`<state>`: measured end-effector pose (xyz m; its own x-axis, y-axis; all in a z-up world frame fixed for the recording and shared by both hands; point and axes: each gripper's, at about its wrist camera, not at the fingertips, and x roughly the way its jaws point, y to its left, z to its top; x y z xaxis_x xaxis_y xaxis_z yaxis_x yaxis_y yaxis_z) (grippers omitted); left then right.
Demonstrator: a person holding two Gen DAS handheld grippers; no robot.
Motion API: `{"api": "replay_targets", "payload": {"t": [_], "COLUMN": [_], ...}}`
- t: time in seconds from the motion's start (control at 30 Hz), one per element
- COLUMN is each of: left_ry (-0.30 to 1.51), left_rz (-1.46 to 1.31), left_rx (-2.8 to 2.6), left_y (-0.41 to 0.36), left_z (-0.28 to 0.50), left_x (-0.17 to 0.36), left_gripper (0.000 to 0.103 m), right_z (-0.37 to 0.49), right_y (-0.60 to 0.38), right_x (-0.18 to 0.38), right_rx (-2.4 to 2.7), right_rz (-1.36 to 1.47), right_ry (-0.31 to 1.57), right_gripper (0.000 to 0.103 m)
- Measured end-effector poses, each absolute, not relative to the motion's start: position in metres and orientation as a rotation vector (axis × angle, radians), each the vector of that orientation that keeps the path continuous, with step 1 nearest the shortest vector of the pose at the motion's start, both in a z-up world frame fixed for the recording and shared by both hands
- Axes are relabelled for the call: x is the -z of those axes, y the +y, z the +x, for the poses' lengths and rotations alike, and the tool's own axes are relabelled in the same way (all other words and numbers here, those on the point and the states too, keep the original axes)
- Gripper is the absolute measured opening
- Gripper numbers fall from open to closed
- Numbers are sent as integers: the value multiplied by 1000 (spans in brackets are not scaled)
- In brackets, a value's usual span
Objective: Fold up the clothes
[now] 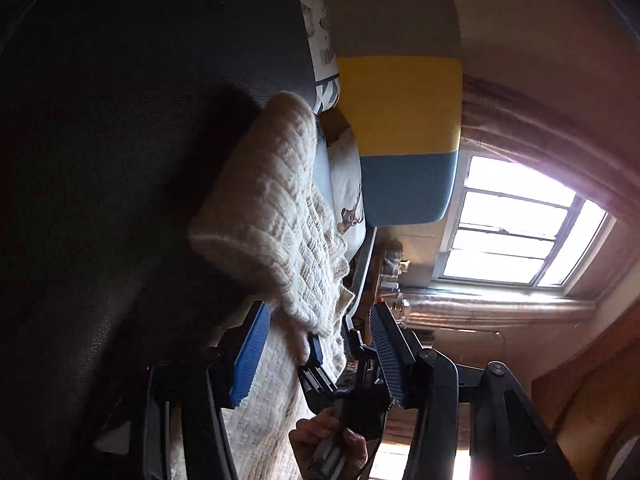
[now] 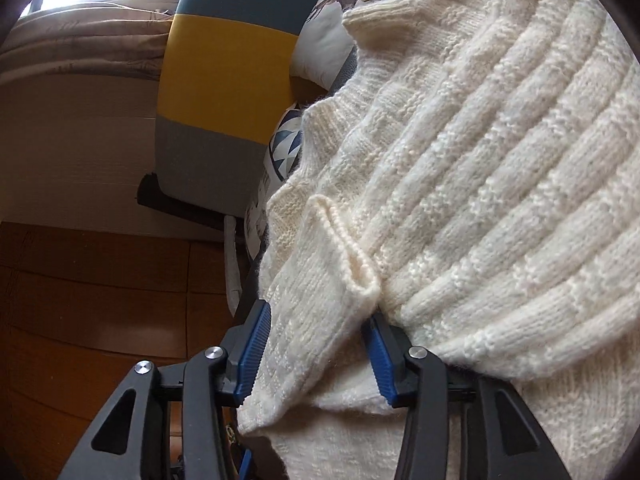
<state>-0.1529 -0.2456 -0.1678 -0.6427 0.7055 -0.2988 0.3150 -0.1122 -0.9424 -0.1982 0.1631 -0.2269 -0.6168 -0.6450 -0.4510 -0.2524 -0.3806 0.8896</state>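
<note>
A cream knitted sweater lies on a dark surface, its ribbed body filling the right wrist view. One sleeve, cuff pointing away, runs between the blue pads of my right gripper. The jaws stand wide apart on either side of the sleeve. My left gripper is open too, its pads straddling the sweater's edge. The right gripper's blue fingertip shows between them, and a hand holds its handle.
A cushion banded in grey, yellow and blue stands beyond the sweater, next to printed pillows. A bright window with curtains is behind it. Wooden floor lies to the left of the right gripper.
</note>
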Motion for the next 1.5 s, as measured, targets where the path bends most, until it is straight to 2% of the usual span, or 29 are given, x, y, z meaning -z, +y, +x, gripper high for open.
{"api": "replay_targets", "payload": {"t": [0.17, 0.23, 0.3, 0.43, 0.67, 0.8, 0.97, 1.27, 1.33, 1.4, 1.47, 1.5], "left_ry": [-1892, -1897, -1908, -2003, -2093, -2138, -2076, -1994, -1910, -1770, -1660, -1660], "left_rz": [-1139, -1143, -1128, -1053, -1020, -1056, -1106, -1153, -1153, -1166, -1230, -1262], "left_rx": [-1796, -1789, -1777, -1713, -1620, -1594, -1694, -1875, -1960, -2062, -2111, -2092], "left_y": [-249, -248, -246, -247, -234, -217, -203, -192, -186, -176, -163, -160], "left_z": [-154, -154, -153, -147, -161, -180, -203, -217, -217, -218, -219, -220], "left_x": [179, 181, 181, 185, 188, 193, 189, 180, 169, 157, 156, 162], "left_gripper": [56, 56, 56, 56, 63, 65, 65, 63, 55, 54, 53, 51], "right_z": [-206, -207, -208, -215, -231, -228, -221, -206, -198, -188, -179, -174], "right_y": [152, 154, 153, 136, 112, 132, 189, 258, 271, 285, 306, 314], "right_x": [223, 224, 221, 195, 111, 74, 77, 117, 114, 111, 132, 147], "right_rx": [2068, 2105, 2164, 2292, 2412, 2500, 2591, 2637, 2666, 2705, 2712, 2696], "right_rz": [1280, 1336, 1335, 1326, 1229, 1185, 1198, 1294, 1251, 1207, 1275, 1314], "right_ry": [-1426, -1423, -1386, -1175, -693, -574, -647, -789, -800, -811, -879, -937], "right_gripper": [45, 6, 6, 6, 6, 6, 6, 6, 6, 6, 6, 6]}}
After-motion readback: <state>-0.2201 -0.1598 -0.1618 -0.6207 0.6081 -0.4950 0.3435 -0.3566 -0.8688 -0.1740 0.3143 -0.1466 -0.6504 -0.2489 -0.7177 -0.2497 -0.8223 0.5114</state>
